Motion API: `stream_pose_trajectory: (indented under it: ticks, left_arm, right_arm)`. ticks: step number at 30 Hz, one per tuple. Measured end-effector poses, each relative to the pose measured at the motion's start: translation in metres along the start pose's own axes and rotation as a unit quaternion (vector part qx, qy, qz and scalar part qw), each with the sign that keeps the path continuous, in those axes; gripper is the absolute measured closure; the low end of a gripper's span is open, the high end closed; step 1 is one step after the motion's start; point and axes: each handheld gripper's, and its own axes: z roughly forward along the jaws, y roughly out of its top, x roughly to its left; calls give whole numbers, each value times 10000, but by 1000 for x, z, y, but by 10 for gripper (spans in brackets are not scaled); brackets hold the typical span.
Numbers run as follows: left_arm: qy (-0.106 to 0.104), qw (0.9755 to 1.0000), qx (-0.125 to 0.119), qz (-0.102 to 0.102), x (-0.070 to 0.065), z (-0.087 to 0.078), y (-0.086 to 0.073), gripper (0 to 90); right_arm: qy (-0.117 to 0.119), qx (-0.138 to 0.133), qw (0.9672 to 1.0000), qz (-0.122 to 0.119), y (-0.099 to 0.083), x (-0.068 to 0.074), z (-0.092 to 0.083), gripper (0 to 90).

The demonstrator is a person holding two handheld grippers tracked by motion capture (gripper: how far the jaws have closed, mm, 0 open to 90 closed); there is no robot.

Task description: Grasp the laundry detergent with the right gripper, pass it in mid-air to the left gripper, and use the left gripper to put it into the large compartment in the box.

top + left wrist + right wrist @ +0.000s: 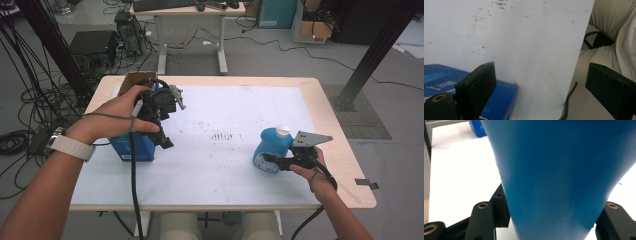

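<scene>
White table (215, 165), right hand-held gripper (272, 161) clamped on blue bottle (270, 145), left hand-held gripper (165, 137) wide open, empty, above blue box (142, 147)

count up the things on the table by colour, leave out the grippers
blue: 2, the bottle with a white cap and the box
brown: 1, the cardboard box at the far left corner
total: 3
</scene>
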Motion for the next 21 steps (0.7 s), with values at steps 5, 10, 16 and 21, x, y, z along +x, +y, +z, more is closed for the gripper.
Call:
stream_pose_trajectory:
  ticks: [5, 10, 16, 21]
  left_arm:
    - [-3, 10000, 5, -4, 0, 0, 0, 101]
    - [-1, 10000, -17, -9, 0, 1, 0, 101]
    - [1, 10000, -19, -3, 0, 0, 0, 101]
    - [5, 10000, -24, -6, 0, -1, -1, 101]
  right_arm:
    - [11, -3, 10000, 16, 0, 0, 0, 420]
    - [46, 7, 10000, 40, 0, -1, 0, 425]
    - [56, 27, 10000, 35, 0, -1, 0, 425]
    - [57, 20, 10000, 39, 0, -2, 0, 425]
